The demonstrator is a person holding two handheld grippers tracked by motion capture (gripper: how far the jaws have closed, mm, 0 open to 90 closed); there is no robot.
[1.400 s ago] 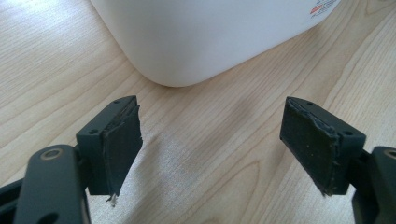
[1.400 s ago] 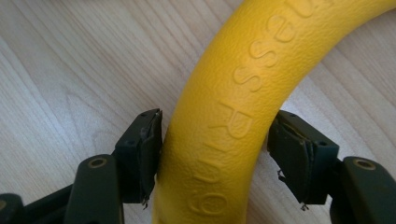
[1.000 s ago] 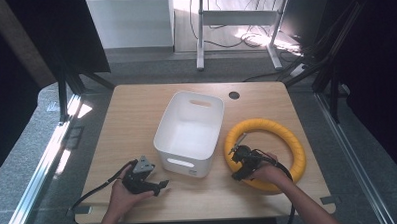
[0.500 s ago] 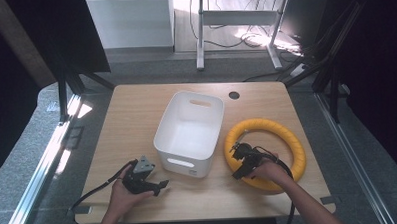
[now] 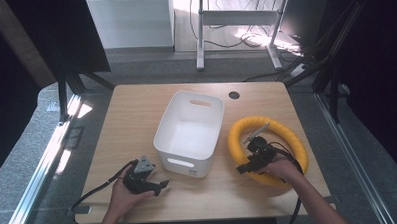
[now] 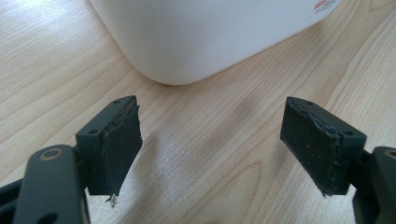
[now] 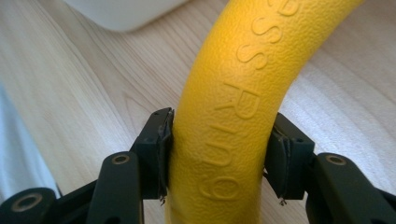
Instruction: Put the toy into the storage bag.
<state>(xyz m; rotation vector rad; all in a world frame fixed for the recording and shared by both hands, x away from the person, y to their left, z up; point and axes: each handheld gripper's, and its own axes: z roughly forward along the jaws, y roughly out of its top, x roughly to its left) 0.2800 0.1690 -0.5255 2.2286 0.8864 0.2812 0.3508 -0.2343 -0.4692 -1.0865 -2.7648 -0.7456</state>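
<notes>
A yellow foam ring (image 5: 287, 134) with raised lettering lies on the wooden table (image 5: 131, 114), right of a white plastic bin (image 5: 181, 162). My right gripper (image 5: 244, 167) is at the ring's near left side. In the right gripper view its jaws have just been closing, and its pads now press both sides of the ring (image 7: 243, 60), so the right gripper (image 7: 219, 135) is shut on it. My left gripper (image 5: 161, 185) rests near the table's front edge, left of the bin's near corner. The left gripper (image 6: 210, 140) stands open with only bare wood between its pads, facing the bin's rounded corner (image 6: 196, 42).
The bin is empty and has a handle slot in its near wall. A round cable hole (image 5: 234, 95) sits at the table's back right. Dark frame posts stand at both sides, and the grippers' cables trail off the front edge.
The right hand has risen slightly at the ring's near left side, with the ring now clamped between its jaws. The left hand and the bin have not moved.
</notes>
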